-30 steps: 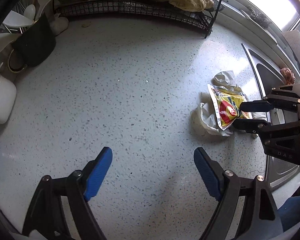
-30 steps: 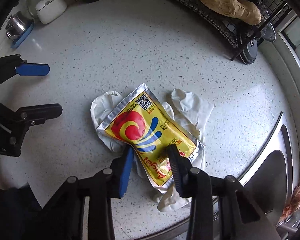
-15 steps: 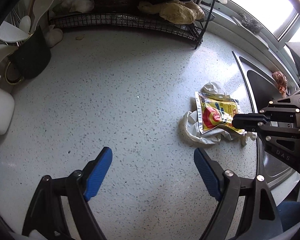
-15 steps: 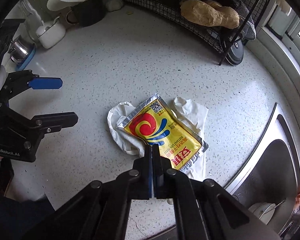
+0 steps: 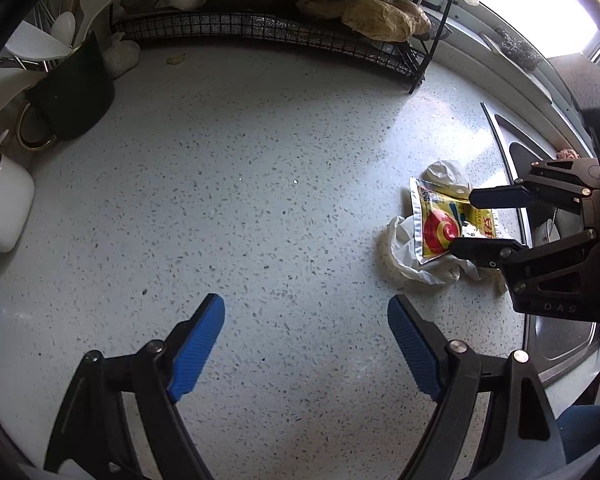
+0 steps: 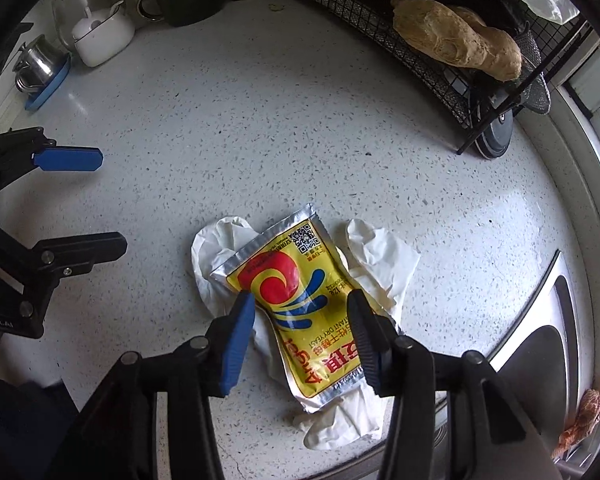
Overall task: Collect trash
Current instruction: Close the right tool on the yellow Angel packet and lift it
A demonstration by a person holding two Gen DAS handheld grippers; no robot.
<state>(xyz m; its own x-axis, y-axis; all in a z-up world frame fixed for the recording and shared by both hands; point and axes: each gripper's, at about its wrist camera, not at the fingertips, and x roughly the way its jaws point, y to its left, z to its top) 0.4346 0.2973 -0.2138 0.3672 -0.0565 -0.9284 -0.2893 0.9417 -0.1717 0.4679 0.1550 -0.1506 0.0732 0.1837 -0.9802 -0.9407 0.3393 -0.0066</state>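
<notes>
A yellow foil packet (image 6: 300,304) with a red and blue swirl lies on crumpled white gloves (image 6: 220,240) on the speckled counter, close to the sink. My right gripper (image 6: 300,312) points down over it and its jaws are opening. The packet's middle is between the two fingers, and the pads do not press on it. In the left wrist view the packet (image 5: 440,224) and the right gripper (image 5: 463,222) show at the right. My left gripper (image 5: 306,320) stands open over bare counter, well left of the trash, with nothing between its fingers.
A black wire rack (image 5: 284,32) holding a brown lump (image 6: 456,40) runs along the back. A black utensil holder (image 5: 72,96) and a white lidded pot (image 5: 4,204) stand at the left. The steel sink (image 6: 540,344) borders the trash on the right.
The right gripper closed fully at the packet's near end half a second ago; it now stands apart, straddling the packet, which has shifted slightly. The left gripper has not moved.
</notes>
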